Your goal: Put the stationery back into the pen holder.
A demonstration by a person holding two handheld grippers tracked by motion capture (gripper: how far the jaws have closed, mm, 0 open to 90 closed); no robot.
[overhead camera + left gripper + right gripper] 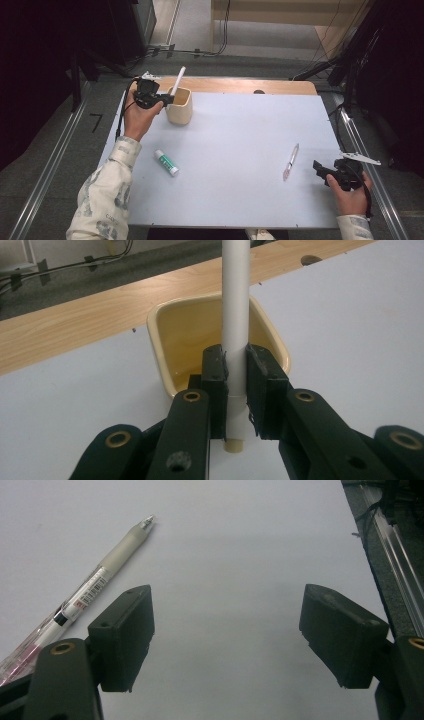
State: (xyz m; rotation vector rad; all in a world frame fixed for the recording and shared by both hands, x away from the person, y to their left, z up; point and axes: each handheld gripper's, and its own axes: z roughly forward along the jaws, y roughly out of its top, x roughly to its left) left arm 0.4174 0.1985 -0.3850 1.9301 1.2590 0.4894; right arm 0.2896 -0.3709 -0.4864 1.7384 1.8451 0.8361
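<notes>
The left gripper (pixel 235 390) has its jaws squeezed tight on a white marker (pixel 235 300). The marker stands almost straight up between the jaws, with its bottom end poking out just below them. Right past the jaws sits a cream cup (pixel 165 340), and it looks empty inside. So I think the marker is about to go in but is not in yet.

The right gripper (pixel 227 630) has its jaws wide apart, with nothing between them. A clear pen (pixel 95 585) lies flat just outside one of these jaws, not touching it. That pen is not put away yet. In the high view a glue stick (pixel 166 162) also lies flat, down from the left gripper and well apart from it. So three things seem left to do: drop the marker in, then the pen, then the glue stick.

The worktop (pixel 240 150) is flat and pale, with a wooden strip along its far edge. The room around it is dark, with a grey floor and cables.
</notes>
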